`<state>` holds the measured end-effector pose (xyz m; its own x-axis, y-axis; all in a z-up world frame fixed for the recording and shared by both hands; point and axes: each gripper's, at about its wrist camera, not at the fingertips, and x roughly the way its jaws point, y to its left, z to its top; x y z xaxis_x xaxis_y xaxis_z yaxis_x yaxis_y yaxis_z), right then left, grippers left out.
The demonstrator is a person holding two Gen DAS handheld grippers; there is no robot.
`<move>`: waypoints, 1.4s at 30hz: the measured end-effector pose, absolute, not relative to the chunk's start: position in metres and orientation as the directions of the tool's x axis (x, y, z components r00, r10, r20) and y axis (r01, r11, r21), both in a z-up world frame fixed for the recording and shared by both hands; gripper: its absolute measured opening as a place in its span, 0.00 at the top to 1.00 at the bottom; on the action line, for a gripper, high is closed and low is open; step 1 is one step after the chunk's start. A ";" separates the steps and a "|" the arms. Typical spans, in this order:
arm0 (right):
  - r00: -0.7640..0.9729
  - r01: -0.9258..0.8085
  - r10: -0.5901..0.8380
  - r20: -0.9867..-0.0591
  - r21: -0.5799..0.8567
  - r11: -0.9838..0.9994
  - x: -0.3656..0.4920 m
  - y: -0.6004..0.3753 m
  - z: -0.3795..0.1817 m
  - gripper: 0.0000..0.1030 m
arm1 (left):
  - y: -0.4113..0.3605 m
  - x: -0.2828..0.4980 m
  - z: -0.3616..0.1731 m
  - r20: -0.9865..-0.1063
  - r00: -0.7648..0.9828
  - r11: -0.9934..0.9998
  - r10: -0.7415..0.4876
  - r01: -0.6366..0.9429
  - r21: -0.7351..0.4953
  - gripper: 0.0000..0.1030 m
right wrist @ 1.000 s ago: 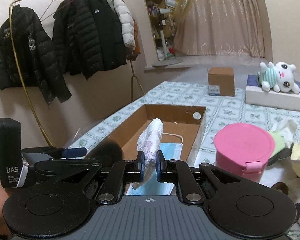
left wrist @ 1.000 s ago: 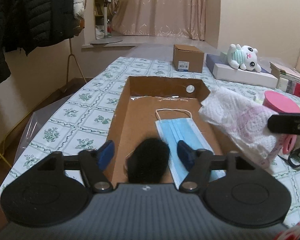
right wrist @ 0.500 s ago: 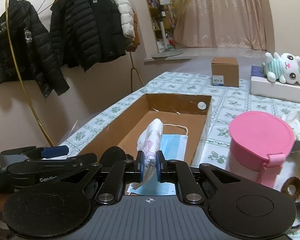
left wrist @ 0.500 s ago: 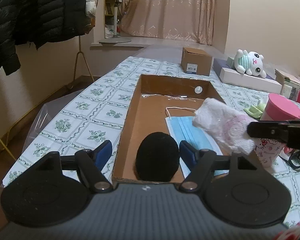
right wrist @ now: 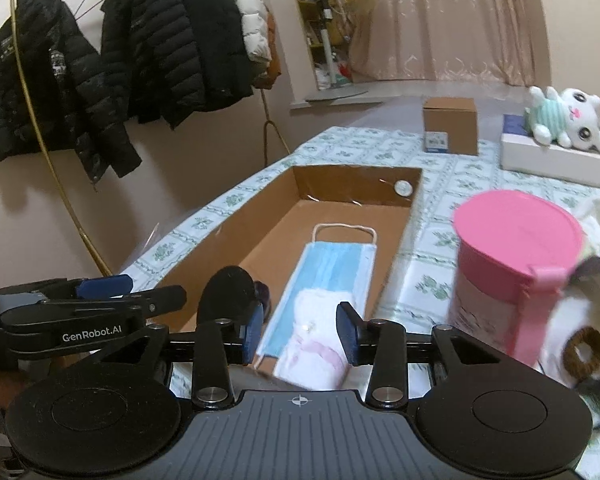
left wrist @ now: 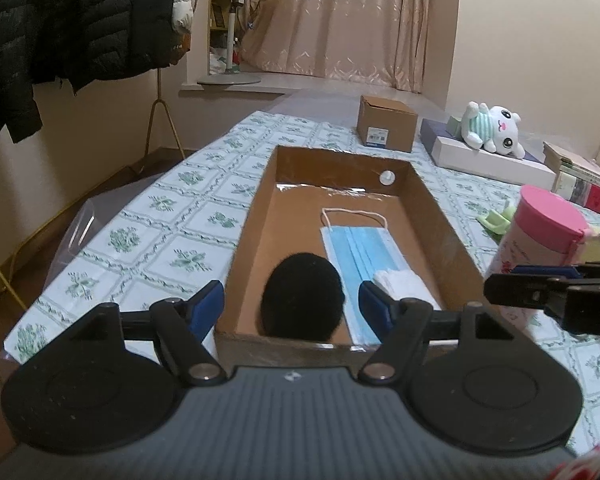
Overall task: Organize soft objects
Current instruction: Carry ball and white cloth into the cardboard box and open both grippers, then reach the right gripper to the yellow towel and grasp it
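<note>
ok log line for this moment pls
right gripper: jaws just opening, tissue pack released onto face mask in cardboard box | left gripper: open, empty

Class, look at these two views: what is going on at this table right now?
A person holding a gripper in each hand is sorting soft things into a cardboard box. The right gripper has just been opening its jaws, and the white tissue pack between them now lies on the blue face mask in the box. The left gripper is open, near a black fuzzy pad already in the box. A plush toy sits outside, farther back.
</note>
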<state>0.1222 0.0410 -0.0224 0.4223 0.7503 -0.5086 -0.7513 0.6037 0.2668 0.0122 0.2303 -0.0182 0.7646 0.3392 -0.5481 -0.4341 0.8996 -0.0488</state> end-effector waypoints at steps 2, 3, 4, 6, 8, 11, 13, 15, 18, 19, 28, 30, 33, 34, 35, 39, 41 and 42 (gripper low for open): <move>0.437 -0.744 0.742 -0.508 0.260 0.616 0.116 0.030 -0.020 0.59 | 0.224 0.009 -0.018 -0.554 0.765 0.902 0.329 -0.429 -0.057 0.30; 0.445 -0.740 0.738 -0.507 0.256 0.622 0.113 0.026 -0.018 0.59 | 0.221 0.007 -0.018 -0.557 0.764 0.902 0.326 -0.427 -0.058 0.30; 0.454 -0.735 0.734 -0.506 0.253 0.629 0.110 0.020 -0.017 0.59 | 0.218 0.005 -0.018 -0.560 0.763 0.903 0.323 -0.426 -0.059 0.30; 0.471 -0.723 0.722 -0.506 0.248 0.645 0.106 0.010 -0.014 0.59 | 0.210 0.002 -0.017 -0.567 0.760 0.904 0.318 -0.423 -0.059 0.30; 0.495 -0.708 0.708 -0.503 0.239 0.665 0.103 -0.002 -0.011 0.58 | 0.203 0.000 -0.014 -0.570 0.759 0.906 0.316 -0.420 -0.058 0.30; 0.533 -0.678 0.681 -0.502 0.228 0.699 0.099 -0.020 -0.006 0.56 | 0.192 -0.004 -0.010 -0.572 0.759 0.909 0.311 -0.414 -0.055 0.30; 0.557 -0.655 0.662 -0.502 0.224 0.721 0.098 -0.034 -0.003 0.54 | 0.184 -0.005 -0.007 -0.569 0.762 0.912 0.309 -0.408 -0.052 0.30; 0.581 -0.631 0.639 -0.504 0.217 0.745 0.097 -0.047 -0.001 0.52 | 0.175 -0.007 -0.003 -0.566 0.765 0.915 0.306 -0.401 -0.046 0.30; 0.612 -0.600 0.611 -0.502 0.208 0.772 0.094 -0.066 0.003 0.51 | 0.162 -0.008 0.001 -0.561 0.773 0.922 0.295 -0.385 -0.047 0.30; 0.624 -0.589 0.600 -0.500 0.204 0.782 0.094 -0.074 0.005 0.50 | 0.156 -0.008 0.003 -0.560 0.776 0.925 0.290 -0.378 -0.046 0.30; 0.744 -0.481 0.486 -0.459 0.138 0.866 0.086 -0.131 0.015 0.38 | 0.112 -0.001 0.015 -0.540 0.812 0.953 0.223 -0.298 -0.054 0.30; 0.762 -0.451 0.465 -0.451 0.145 0.881 0.087 -0.145 0.016 0.33 | 0.103 0.003 0.018 -0.539 0.815 0.957 0.215 -0.286 -0.050 0.30; 0.781 -0.411 0.434 -0.449 0.155 0.899 0.090 -0.161 0.016 0.30 | 0.090 0.009 0.022 -0.532 0.823 0.964 0.199 -0.261 -0.043 0.30; 0.785 -0.399 0.426 -0.450 0.158 0.903 0.092 -0.166 0.016 0.29 | 0.087 0.011 0.023 -0.531 0.826 0.967 0.191 -0.252 -0.044 0.30; 0.787 -0.390 0.419 -0.453 0.161 0.907 0.093 -0.169 0.016 0.28 | 0.083 0.013 0.024 -0.530 0.829 0.970 0.179 -0.239 -0.047 0.30; 0.793 -0.365 0.403 -0.457 0.173 0.915 0.098 -0.183 0.016 0.27 | 0.073 0.021 0.026 -0.532 0.835 0.978 0.143 -0.202 -0.055 0.30; 0.793 -0.358 0.400 -0.459 0.180 0.916 0.100 -0.189 0.016 0.27 | 0.069 0.026 0.027 -0.533 0.836 0.981 0.130 -0.188 -0.055 0.30; 0.793 -0.355 0.398 -0.461 0.181 0.917 0.101 -0.190 0.015 0.27 | 0.068 0.028 0.027 -0.534 0.837 0.982 0.125 -0.182 -0.056 0.30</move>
<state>0.1009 -0.1900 0.0146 0.7933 0.3982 -0.4606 -0.3550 0.9171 0.1815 0.0276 0.0675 0.0270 0.8365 0.1249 -0.5335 -0.1824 0.9816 -0.0561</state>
